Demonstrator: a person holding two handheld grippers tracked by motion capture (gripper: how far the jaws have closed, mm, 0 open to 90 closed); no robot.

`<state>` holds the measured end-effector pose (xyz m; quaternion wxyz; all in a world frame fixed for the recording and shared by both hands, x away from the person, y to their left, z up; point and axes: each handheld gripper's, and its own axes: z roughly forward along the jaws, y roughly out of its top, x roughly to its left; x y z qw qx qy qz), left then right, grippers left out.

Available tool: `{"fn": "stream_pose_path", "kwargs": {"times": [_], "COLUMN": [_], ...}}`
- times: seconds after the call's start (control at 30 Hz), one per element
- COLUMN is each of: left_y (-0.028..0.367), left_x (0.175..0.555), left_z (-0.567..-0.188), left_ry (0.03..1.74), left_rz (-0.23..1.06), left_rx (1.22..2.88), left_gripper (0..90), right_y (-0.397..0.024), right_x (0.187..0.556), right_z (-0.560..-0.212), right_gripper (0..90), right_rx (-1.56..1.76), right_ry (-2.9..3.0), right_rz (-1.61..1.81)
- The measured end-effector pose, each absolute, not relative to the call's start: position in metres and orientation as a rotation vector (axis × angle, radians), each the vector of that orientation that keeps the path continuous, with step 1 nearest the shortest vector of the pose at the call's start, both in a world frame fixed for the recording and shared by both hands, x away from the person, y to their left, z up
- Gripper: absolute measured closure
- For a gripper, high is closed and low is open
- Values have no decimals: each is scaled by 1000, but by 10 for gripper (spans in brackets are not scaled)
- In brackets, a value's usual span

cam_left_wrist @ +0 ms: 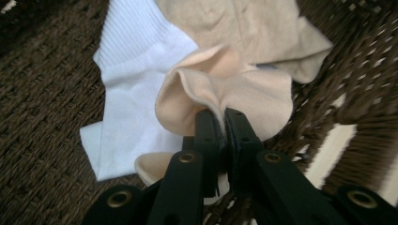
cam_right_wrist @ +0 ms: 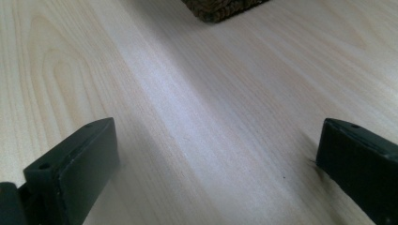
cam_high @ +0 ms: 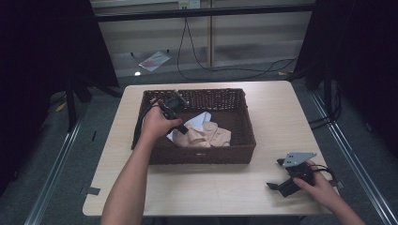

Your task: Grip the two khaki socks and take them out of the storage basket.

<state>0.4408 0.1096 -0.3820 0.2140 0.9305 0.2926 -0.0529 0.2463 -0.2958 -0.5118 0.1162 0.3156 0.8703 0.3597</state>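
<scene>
**Left gripper pinching a beige sock inside the wicker basket**

The left gripper point(cam_left_wrist: 219, 117) has its 2 jaws clamped on a raised fold of the beige sock point(cam_left_wrist: 234, 89), the pads meeting through the cloth. The sock lies in the wicker basket point(cam_high: 199, 154), partly over a white sock point(cam_left_wrist: 136, 75) and beside another beige piece point(cam_left_wrist: 263, 33) toward the far wall. The right gripper point(cam_high: 277, 185) rests near the table point(cam_high: 281, 112) edge at the person's right, its jaws standing wide with bare wood between them.

Doing the step well, as judged from the frames: the pinch sits on a narrow ridge of fabric, so a straight, unhurried lift should keep the fold from slipping out. Watch that the white sock beneath does not cling and ride up; the overlap at its edge is the likely snag. Lift until the hanging toe clears the basket rim before moving sideways.

Edges and open room: the basket walls enclose the sock on all 4 sides, with the near wall closest to the person. Open tabletop lies between the basket and the right gripper, and a narrower strip to the basket's left; either could take the sock.
</scene>
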Motion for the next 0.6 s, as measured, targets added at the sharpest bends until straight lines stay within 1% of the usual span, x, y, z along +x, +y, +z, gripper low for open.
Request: {"fn": "stream_pose_path", "kwargs": {"times": [0.37,0.6], "left_y": [116,122], "left_x": [436,433], "left_z": [-344,-320], "left_ry": [853,890], "left_rz": [-191,-180], "left_rx": [2544,2516], "left_gripper": [849,848], "right_y": [-296,-296], "right_x": [246,246], "right_z": [-512,-512], "right_gripper": [0,0], "right_rx": [920,914], "right_ry": [2548,2545], "right_rz": [1051,1048]}}
